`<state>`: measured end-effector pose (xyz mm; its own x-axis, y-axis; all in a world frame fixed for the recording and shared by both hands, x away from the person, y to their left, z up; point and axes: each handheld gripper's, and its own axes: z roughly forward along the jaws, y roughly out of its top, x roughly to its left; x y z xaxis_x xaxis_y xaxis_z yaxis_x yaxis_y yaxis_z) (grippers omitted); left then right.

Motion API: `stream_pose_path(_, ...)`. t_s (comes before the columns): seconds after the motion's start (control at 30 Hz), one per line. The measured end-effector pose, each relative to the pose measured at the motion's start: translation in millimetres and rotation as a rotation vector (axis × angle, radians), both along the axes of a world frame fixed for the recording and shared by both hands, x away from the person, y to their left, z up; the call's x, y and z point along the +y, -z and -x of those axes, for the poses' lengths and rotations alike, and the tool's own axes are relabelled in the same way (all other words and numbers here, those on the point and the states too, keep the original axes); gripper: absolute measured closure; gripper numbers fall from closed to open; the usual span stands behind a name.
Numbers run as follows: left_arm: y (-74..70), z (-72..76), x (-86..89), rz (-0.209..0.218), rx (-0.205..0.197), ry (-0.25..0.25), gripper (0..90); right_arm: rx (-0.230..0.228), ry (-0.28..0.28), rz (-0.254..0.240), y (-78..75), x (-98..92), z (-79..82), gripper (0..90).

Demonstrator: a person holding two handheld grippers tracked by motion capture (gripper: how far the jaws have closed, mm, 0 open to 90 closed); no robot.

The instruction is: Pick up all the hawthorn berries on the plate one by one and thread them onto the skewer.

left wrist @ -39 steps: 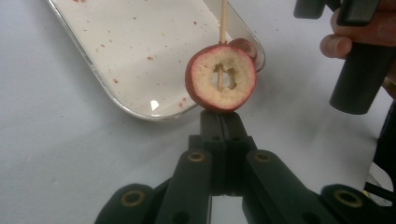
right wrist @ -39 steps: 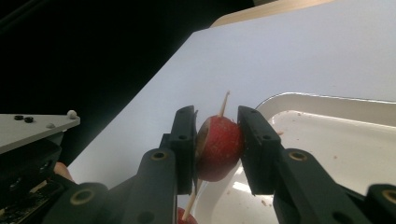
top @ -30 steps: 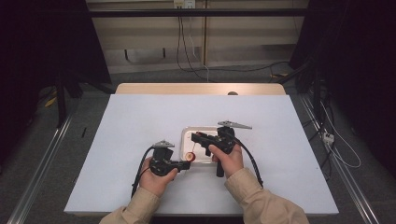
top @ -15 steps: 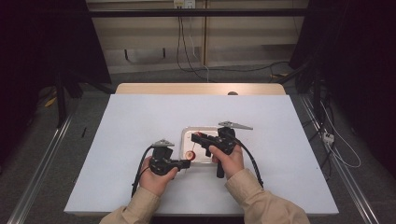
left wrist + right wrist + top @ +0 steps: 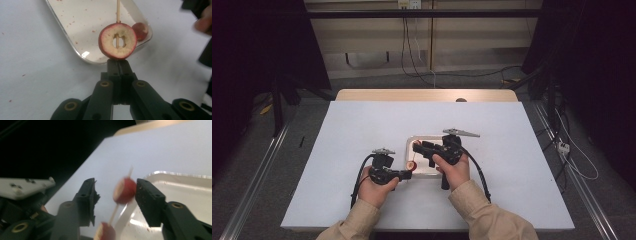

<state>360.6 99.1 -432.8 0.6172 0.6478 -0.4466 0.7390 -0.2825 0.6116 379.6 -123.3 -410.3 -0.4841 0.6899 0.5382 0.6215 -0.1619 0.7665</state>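
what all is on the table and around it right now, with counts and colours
table: one, white top, centre of the high view
tray: one, shiny metal, on the table in front of the hands
skewer: one, pale wood, clamped in the left gripper, slanting over the tray
fruit pieces on the skewer: two, red skin, pale cut face, cored
loose fruit piece: one, red, in the tray corner
red crumbs: many, on tray and table
cables: several, dark, on the floor beyond the table
left gripper: black, jaws shut on skewer
right gripper: black, jaws just opening, apart around the upper fruit piece
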Motion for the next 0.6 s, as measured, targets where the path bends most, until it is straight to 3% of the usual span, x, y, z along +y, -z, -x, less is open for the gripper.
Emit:
stream_pose_path(0.03,-2.6,1.7,-1.8,0.007,-0.012,0.006,90.0,-0.001,0.014,0.024,-2.8,-0.2,-1.4,47.9)
stream_pose_path(0.1,-6.1,5.8,-5.0,0.013,-0.023,0.019,90.0,0.016,0.025,0.027,-2.3,-0.2,-5.6,48.8)
stream_pose_path(0.17,-5.1,9.2,-8.6,-0.005,-0.019,0.038,90.0,0.030,0.027,0.023,0.8,0.9,-8.8,58.0)
stream_pose_path(0.2,-4.4,9.7,-8.8,-0.004,-0.015,0.037,90.0,0.034,0.032,0.028,2.3,1.3,-9.8,57.3)
stream_pose_path(0.27,-4.1,10.2,-8.8,0.004,-0.023,0.041,90.0,0.050,0.031,0.015,4.5,0.4,-12.0,67.5)
stream_pose_path(0.33,-5.1,10.3,-7.6,0.009,-0.022,0.050,90.0,0.052,0.033,0.001,5.3,-2.0,-13.6,71.7)
stream_pose_path(0.4,-5.0,10.5,-7.8,0.004,-0.029,0.054,90.0,0.043,0.036,0.028,5.7,-1.6,-13.7,71.9)
stream_pose_path(0.47,-5.6,11.5,-7.8,0.002,-0.046,0.033,90.0,0.050,0.029,0.019,6.1,-1.7,-14.0,72.2)
stream_pose_path(0.57,-9.2,11.9,-8.0,-0.018,-0.060,0.041,90.0,0.049,0.044,0.010,6.3,-1.4,-13.1,72.4)
stream_pose_path(0.6,-8.8,11.5,-8.1,-0.005,-0.054,0.039,90.0,0.051,0.052,0.005,6.6,-1.5,-12.3,72.5)
